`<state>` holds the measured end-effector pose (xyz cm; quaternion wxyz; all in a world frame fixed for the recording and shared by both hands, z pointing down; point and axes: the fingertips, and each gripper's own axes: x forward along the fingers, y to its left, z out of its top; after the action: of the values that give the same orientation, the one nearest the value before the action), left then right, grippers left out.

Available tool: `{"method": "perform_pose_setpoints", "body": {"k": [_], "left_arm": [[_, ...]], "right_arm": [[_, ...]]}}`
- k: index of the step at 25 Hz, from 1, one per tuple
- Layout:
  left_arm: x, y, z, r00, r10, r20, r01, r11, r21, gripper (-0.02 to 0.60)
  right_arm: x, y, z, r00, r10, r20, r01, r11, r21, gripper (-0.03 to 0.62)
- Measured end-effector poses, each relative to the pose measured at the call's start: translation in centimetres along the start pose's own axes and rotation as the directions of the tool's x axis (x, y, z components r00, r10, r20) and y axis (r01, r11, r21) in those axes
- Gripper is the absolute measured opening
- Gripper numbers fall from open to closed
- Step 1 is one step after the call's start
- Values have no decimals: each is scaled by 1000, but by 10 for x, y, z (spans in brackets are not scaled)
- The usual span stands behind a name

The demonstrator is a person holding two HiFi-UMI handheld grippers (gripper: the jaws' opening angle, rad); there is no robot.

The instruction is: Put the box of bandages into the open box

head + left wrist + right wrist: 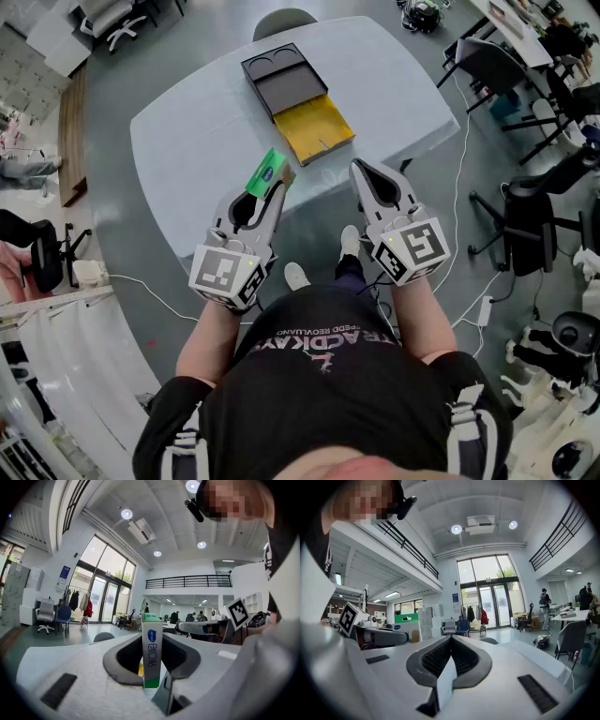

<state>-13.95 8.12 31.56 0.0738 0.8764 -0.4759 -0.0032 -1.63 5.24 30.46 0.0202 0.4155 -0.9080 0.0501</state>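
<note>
Bandage box, green and white, is held above the table just inside its near edge, to the left of the open box and apart from it. The open box lies close to that same edge, its yellow tray facing the person, with bare tabletop to its left and beyond. In the head view the bandage box's lower end is hidden between the jaws, and its print is too blurred to read. The left gripper is clamped on the bandage box, which stands upright between its pads in the left gripper view. The right gripper hangs beside the table edge, jaws pressed together with nothing between them.
</note>
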Motion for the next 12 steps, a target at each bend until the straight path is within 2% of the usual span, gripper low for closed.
{"method": "perform_pose_setpoints", "body": {"k": [12], "left_arm": [[-2, -2, -1, 1000, -5, 3, 5, 1000, 2, 101]], "right_arm": [[1, 3, 1, 1000, 18, 16, -18, 1000, 9, 11]]}}
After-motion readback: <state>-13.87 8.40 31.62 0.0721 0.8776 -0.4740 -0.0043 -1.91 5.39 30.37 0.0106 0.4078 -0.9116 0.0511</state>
